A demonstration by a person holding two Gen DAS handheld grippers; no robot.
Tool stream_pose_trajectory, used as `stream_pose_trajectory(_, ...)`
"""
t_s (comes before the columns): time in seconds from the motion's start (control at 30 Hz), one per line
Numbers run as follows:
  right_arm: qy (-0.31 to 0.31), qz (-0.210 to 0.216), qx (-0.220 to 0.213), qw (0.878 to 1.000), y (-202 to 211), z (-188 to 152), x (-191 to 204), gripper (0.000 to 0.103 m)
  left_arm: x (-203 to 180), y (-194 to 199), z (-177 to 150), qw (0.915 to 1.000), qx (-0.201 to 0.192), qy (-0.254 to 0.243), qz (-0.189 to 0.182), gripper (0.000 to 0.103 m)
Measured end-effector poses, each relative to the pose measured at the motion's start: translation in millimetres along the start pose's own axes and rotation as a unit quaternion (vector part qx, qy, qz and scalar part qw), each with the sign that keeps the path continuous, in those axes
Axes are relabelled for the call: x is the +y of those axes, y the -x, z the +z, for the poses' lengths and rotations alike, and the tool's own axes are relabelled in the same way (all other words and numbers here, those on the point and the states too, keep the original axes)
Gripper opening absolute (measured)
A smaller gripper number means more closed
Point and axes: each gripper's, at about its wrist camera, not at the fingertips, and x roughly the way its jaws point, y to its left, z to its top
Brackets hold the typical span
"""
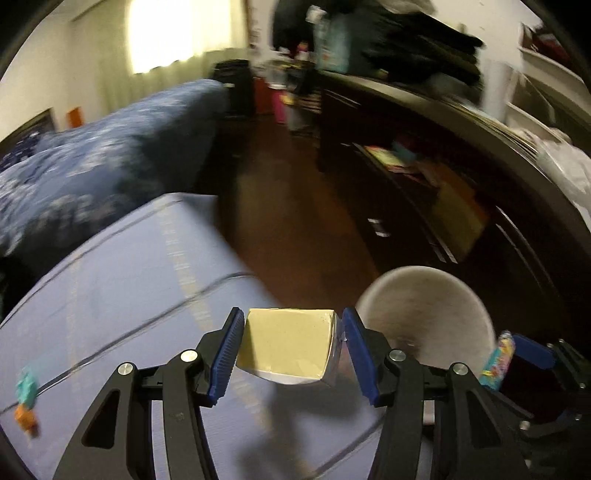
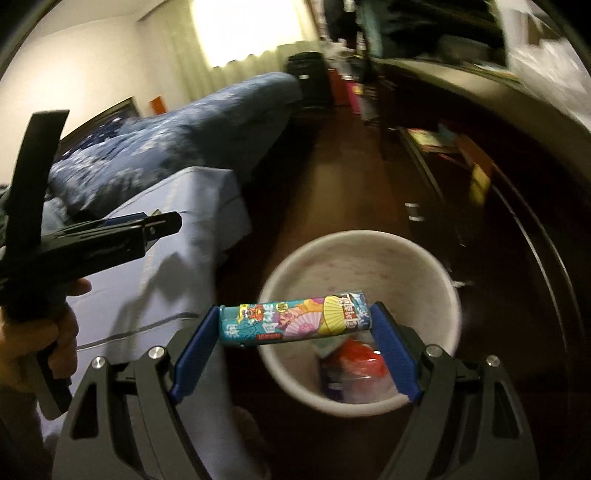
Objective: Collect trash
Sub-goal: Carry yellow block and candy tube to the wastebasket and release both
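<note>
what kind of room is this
Most likely a bedroom: a bed with a blue floral duvet, a curtained window, and a dark shelf unit along the wall. A white bin stands on the floor.

- A bed (image 1: 122, 280) with a pale lilac striped sheet fills the lower left.
- A dark blue flowered quilt (image 1: 107, 147) lies heaped on it, farther back.
- Dark wooden floor (image 1: 295, 206) runs between the bed and a dark cabinet (image 1: 461, 177).
- Colourful books (image 1: 388, 157) lie blurred on the cabinet's open shelf.
- Pale curtains (image 2: 243, 33) glow at the window.
- A black case (image 2: 308, 79) stands beyond the bed.
</note>
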Motion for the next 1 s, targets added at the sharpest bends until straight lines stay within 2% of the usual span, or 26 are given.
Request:
stream_pose_trajectory(0.17,-0.028,-0.022,0.012,0.999,-16.9,-6.2,-32.3,0.082,-34.5,-31.3,11.4,0.998,0.032,-0.015,-0.053,0.055)
stream_pose_trajectory(0.5,-0.049,-0.041,0.034,0.997,-50.5,-17.2,-58.4,0.082,-67.1,-83.0,13.8,0.9913,0.095,-0.025,-0.088,0.055)
stream_pose_trajectory(0.67,-0.034,-0.048,0.024,0.998,-52.0,-15.6,-56.1,0.083,-68.6,-92.5,15.6,0.9885,0.111,-0.015,-0.102,0.056)
stream_pose_trajectory(0.73,-0.025,-0.051,0.018,0.998,-51.0,-15.4,-53.2,0.084,-68.6,-90.6,16.6,0.9889,0.107,-0.014,-0.102,0.079)
stream_pose_trajectory(0.8,-0.023,-0.053,0.009,0.998,-48.0,-15.3,-52.0,0.09,-66.5,-87.0,18.1,0.9888,0.1,-0.005,-0.11,0.087)
stream_pose_trajectory(1.0,-0.019,-0.06,0.002,0.998,-43.0,-11.9,-50.1,0.091,-59.2,-75.5,23.4,0.9902,0.085,0.01,-0.111,0.09)
